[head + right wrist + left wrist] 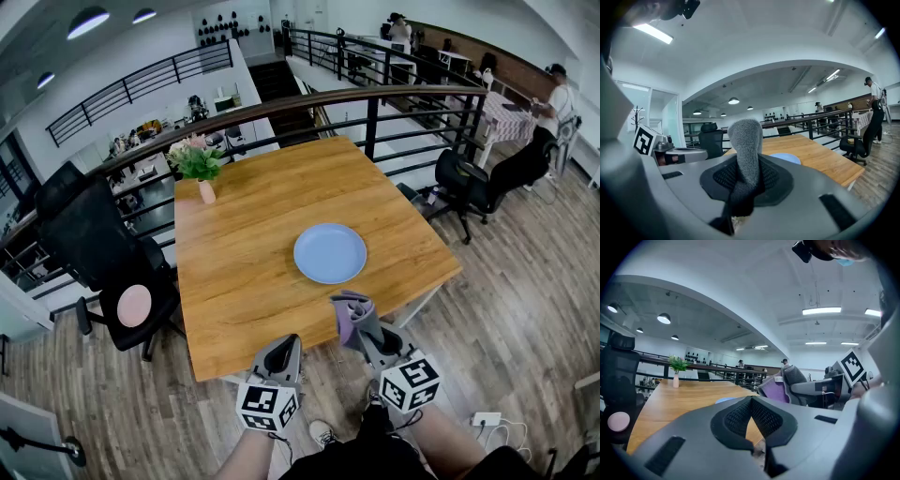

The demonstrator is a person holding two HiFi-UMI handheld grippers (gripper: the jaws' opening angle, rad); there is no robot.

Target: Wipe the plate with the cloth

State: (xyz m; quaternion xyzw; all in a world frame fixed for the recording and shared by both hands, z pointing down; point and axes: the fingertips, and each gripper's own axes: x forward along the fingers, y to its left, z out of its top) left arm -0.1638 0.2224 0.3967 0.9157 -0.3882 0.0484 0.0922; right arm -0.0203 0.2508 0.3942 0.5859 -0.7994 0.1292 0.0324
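A round light-blue plate (330, 253) lies on the wooden table (253, 281), right of the middle. My right gripper (363, 325) is shut on a grey and purple cloth (351, 313), held just over the table's near edge, short of the plate. In the right gripper view the cloth (745, 140) stands up between the jaws, with the plate (785, 158) beyond it. My left gripper (281, 349) hangs beside it at the near edge, shut with nothing in it. The left gripper view shows its closed jaws, the cloth (780, 389) to the right and a sliver of plate (725, 400).
A pink vase with a green plant (201, 167) stands at the table's far left corner. A black chair with a pink cushion (111, 272) is left of the table, another office chair (465, 184) at the right. A black railing (375, 103) runs behind. People stand far back.
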